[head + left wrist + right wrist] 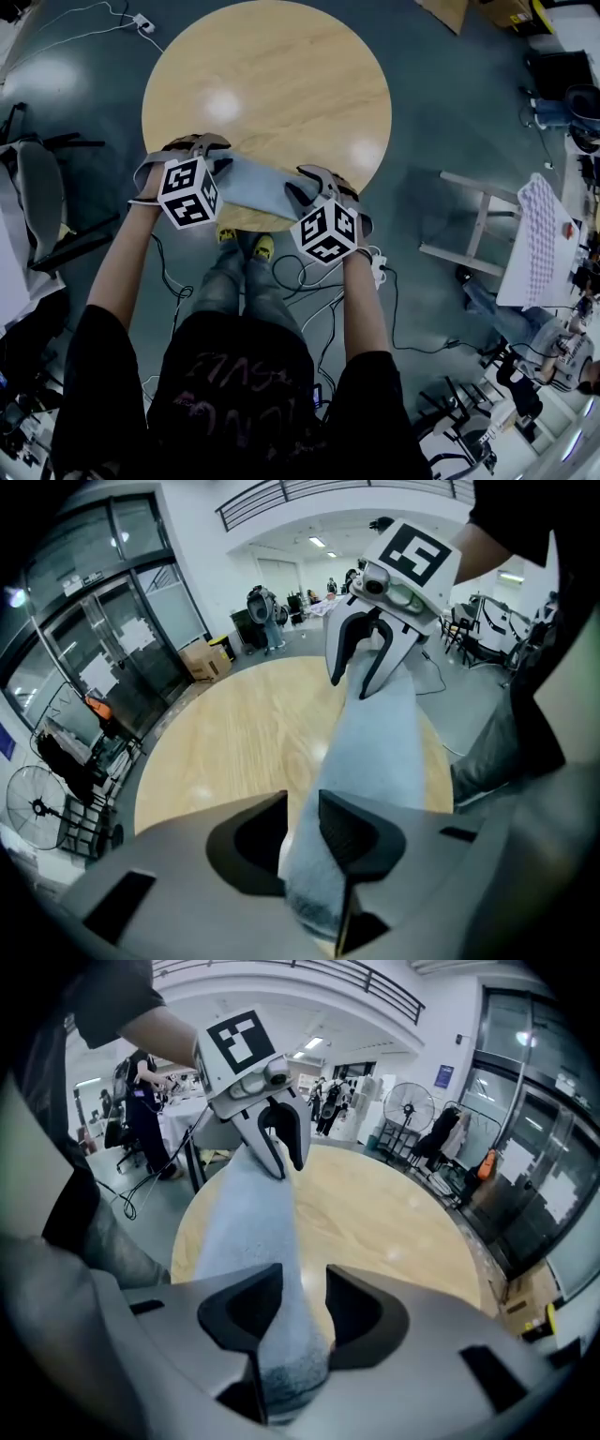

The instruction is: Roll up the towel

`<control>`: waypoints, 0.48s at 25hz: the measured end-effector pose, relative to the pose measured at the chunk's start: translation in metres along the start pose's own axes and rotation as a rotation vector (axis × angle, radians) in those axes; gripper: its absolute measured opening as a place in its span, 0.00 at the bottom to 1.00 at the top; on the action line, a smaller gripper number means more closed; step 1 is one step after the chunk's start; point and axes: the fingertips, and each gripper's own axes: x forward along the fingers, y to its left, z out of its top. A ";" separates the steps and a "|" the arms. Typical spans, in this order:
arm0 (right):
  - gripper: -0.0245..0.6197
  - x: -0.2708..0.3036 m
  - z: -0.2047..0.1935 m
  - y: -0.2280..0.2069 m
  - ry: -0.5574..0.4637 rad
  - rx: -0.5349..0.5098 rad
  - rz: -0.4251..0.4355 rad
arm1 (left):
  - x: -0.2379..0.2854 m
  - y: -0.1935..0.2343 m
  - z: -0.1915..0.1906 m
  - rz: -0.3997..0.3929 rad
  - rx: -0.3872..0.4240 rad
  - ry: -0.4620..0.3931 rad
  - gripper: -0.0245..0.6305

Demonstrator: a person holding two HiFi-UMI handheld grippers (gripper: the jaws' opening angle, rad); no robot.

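Observation:
A pale blue-grey towel [253, 185] lies as a narrow strip along the near edge of the round wooden table [272, 84], stretched between my two grippers. My left gripper [208, 150] holds its left end, and in the left gripper view the cloth [380, 742] fills the gap between the jaws of that gripper [302, 822]. My right gripper [314, 180] holds the other end, where the towel [246, 1213] bunches deep between the jaws of that gripper [298, 1302]. Each gripper view shows the opposite gripper [364, 663] [281, 1143] clamped on the far end.
The person stands at the table's near edge, yellow shoes [246, 242] on the grey floor. Cables [319, 281] trail by the feet. A dark chair [47, 202] stands at the left and a wooden frame [478, 225] at the right. A fan [408, 1110] stands beyond the table.

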 end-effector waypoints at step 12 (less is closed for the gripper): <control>0.22 -0.043 0.024 -0.012 -0.150 0.184 -0.138 | -0.052 0.015 0.014 0.142 -0.213 -0.148 0.15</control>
